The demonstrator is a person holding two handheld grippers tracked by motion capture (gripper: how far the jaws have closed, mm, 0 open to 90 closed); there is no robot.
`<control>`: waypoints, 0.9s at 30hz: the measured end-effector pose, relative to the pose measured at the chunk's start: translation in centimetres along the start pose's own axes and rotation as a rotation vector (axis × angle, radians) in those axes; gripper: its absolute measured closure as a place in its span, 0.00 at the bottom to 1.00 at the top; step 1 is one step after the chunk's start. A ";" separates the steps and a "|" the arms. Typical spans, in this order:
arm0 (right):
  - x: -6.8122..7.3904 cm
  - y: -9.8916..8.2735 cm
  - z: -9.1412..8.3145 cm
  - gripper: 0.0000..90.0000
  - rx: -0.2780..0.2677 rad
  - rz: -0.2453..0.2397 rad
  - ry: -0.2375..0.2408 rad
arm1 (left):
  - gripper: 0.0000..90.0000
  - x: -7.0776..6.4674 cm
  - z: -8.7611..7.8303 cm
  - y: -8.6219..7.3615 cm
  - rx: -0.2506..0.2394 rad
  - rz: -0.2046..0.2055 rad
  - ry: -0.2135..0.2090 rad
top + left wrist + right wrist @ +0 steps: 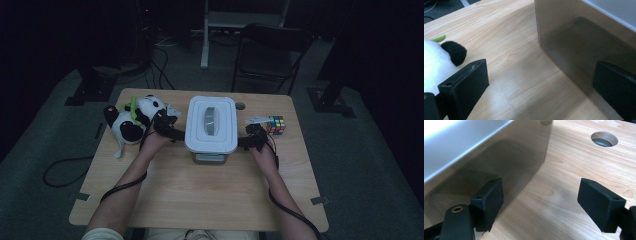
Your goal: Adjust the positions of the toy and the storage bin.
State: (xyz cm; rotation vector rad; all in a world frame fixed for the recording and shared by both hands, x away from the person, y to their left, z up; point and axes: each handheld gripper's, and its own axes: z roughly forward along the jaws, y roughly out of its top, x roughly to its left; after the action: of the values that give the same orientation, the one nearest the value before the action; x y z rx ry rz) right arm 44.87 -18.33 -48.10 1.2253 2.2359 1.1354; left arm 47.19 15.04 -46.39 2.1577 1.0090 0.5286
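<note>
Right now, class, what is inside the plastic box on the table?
The box has its white lid on, covering the inside from above. Its clear wall shows only dim, murky shapes, so any contents cannot be told.

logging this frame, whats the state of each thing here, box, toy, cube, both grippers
storage box: upright on the table, white lid on
left gripper: open, at the box's left side
right gripper: open, at the box's right side
panda plush: lying on the table
puzzle cube: scrambled, resting on the table
</note>
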 end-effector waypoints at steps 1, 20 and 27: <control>0.2 -0.1 -0.2 0.23 0.004 -0.011 0.006 | 0.02 -0.2 -0.3 -0.1 -0.001 0.009 -0.002; 2.5 -2.5 -2.8 0.23 -0.017 -0.051 0.055 | 0.02 -2.9 -3.2 -2.4 0.021 0.088 -0.008; 3.7 -3.4 -4.0 0.23 -0.023 -0.068 0.077 | 0.02 -3.6 -4.2 -3.3 0.019 0.102 -0.014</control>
State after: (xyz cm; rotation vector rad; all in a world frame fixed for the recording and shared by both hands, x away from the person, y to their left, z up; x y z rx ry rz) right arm 38.45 -18.23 -48.01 1.1050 2.2960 1.1977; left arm 40.75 15.50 -46.21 2.2357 0.9037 0.5524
